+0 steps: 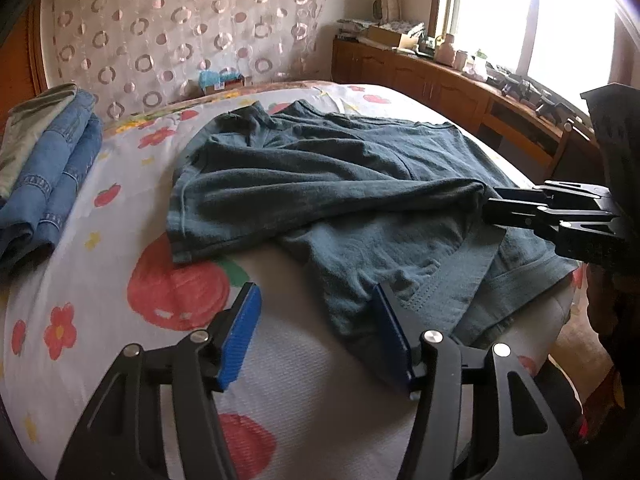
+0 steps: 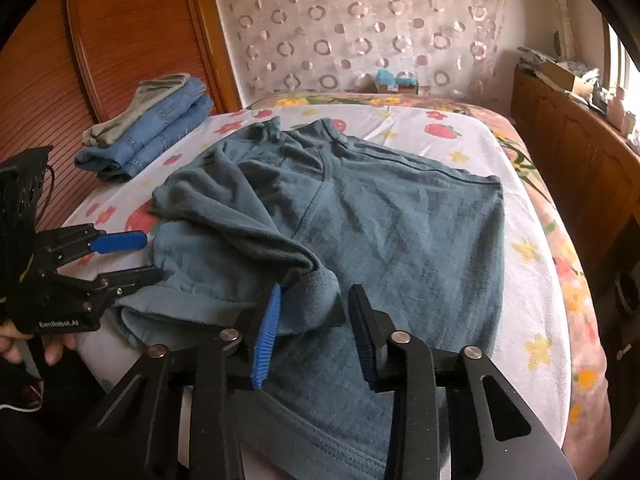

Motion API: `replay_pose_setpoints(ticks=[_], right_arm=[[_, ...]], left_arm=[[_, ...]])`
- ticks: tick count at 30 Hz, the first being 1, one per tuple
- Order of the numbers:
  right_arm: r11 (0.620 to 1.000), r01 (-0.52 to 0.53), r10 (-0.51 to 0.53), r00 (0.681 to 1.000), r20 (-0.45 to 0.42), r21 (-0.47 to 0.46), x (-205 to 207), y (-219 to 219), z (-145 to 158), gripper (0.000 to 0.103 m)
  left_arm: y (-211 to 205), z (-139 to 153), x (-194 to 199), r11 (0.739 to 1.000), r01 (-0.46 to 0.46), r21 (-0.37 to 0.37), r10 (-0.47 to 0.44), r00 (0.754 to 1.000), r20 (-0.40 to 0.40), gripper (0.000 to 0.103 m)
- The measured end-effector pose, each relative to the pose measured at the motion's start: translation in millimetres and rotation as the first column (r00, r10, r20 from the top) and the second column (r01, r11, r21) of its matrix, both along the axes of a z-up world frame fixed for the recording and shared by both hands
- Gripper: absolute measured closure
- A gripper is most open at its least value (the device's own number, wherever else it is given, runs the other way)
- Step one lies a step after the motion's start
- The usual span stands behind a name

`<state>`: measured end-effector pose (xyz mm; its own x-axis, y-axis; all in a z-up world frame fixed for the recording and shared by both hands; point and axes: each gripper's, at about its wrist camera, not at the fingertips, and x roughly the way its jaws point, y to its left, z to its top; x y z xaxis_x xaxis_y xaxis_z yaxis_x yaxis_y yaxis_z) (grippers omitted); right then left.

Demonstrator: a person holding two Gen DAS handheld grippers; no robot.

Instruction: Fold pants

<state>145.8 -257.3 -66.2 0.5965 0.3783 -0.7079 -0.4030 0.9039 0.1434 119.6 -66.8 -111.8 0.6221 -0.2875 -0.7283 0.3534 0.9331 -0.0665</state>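
The teal pants [image 2: 360, 216] lie crumpled on the flowered bed [image 2: 532, 280], near its front edge. My right gripper [image 2: 316, 332] has its jaws apart around a raised fold of the leg, and the pads do not press it yet. My left gripper [image 1: 316, 332] is open at the hem, with nothing between its jaws. If the right one catches only the top layer, the fold can slip out. The pants could then drag toward the folded jeans [image 2: 160, 136].

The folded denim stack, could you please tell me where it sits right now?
The folded denim stack lies at the bed's far left edge, beside the wooden headboard and left of the teal pants, in both views.
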Motion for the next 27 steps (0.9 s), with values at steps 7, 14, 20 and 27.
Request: replay_pose_setpoints(ticks=[7, 14, 20, 27], right_arm=[[1.0, -0.02, 0.02, 1.0, -0.012, 0.018, 1, 2, 0, 0.091], [0.998, -0.023, 0.021, 0.999, 0.038, 0.054, -11, -1, 16, 0.098], [0.997, -0.015, 0.007, 0.996, 0.094, 0.076, -32, -10, 38, 0.098], [0.997, 0.004, -0.014, 0.993, 0.117, 0.081, -53, -31, 55, 0.098]], left_arm=[[2, 0, 0, 1.0, -0.009, -0.005, 0.009, 1.0, -0.009, 0.045], [8, 11, -4, 0.999, -0.03, -0.044, 0.029, 0.999, -0.025, 0.045], [0, 26, -12, 0.999, -0.006, -0.046, 0.006, 1.0, 0.0, 0.045], [-14, 39, -17, 0.998, 0.035, -0.051, -0.034, 0.999, 0.021, 0.045]])
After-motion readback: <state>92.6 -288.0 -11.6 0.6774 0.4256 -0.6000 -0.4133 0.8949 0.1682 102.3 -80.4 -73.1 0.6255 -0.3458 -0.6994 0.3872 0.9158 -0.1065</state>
